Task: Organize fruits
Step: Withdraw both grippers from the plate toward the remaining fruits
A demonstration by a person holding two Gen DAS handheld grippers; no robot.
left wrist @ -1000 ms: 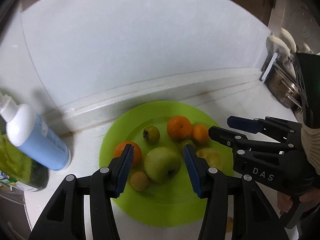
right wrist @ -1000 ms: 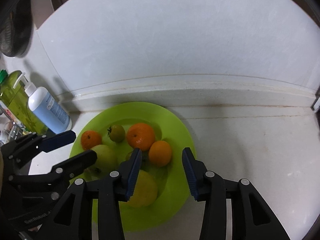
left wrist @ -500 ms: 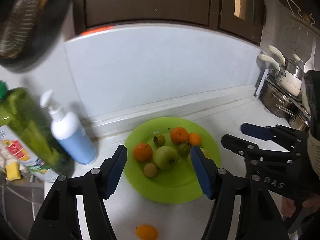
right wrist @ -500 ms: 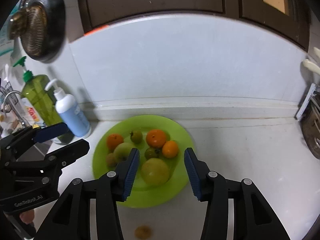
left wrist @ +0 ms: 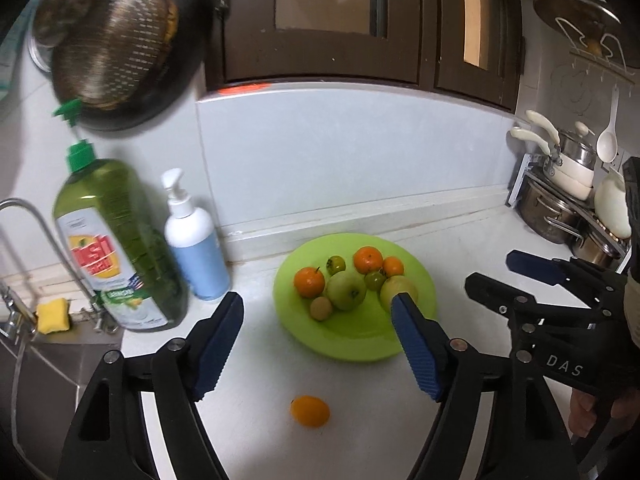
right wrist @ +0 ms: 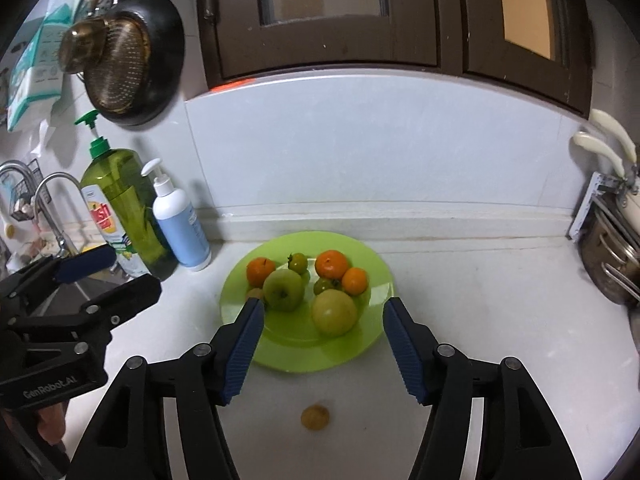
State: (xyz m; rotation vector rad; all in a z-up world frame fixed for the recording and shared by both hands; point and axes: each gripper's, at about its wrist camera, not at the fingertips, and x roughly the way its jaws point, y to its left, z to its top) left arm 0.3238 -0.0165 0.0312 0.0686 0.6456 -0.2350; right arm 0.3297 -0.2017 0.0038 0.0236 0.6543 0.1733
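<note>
Observed left claw [left wrist: 316,308] pitched downward over the white counter [left wrist: 460,248], jaws opening and standing wide, nothing between the blue pads [left wrist: 416,350]. Noted right claw [right wrist: 322,310] at a similar downward tilt, jaws opening to a middling spread, likewise empty; green plate [right wrist: 376,332] and its fruit seen beyond the gap but untouched by either pad. Recorded both claws side by side and near each other: right claw [left wrist: 532,276] entering the left wrist view from the right edge, fingers of the holding hand [left wrist: 588,412] curled under its handle; left claw [right wrist: 96,280] entering the right wrist view from the left edge. Found green plate [left wrist: 304,320] on the counter close to the back wall ledge, carrying three oranges, among them a large orange [right wrist: 331,264], plus a green apple [right wrist: 283,289], a yellow-green apple [right wrist: 334,311], two small green tomatoes and one small brownish fruit. Logged one small orange fruit [left wrist: 310,411] off the plate, alone on the counter in front of it, nearer the cameras; same piece [right wrist: 315,417] appearing duller from the right wrist. Left of the plate: white pump bottle [left wrist: 196,248] just beside a green dish-soap bottle [left wrist: 116,248], sink edge and tap further left. Pots on a rack [left wrist: 560,200] at far right.
</note>
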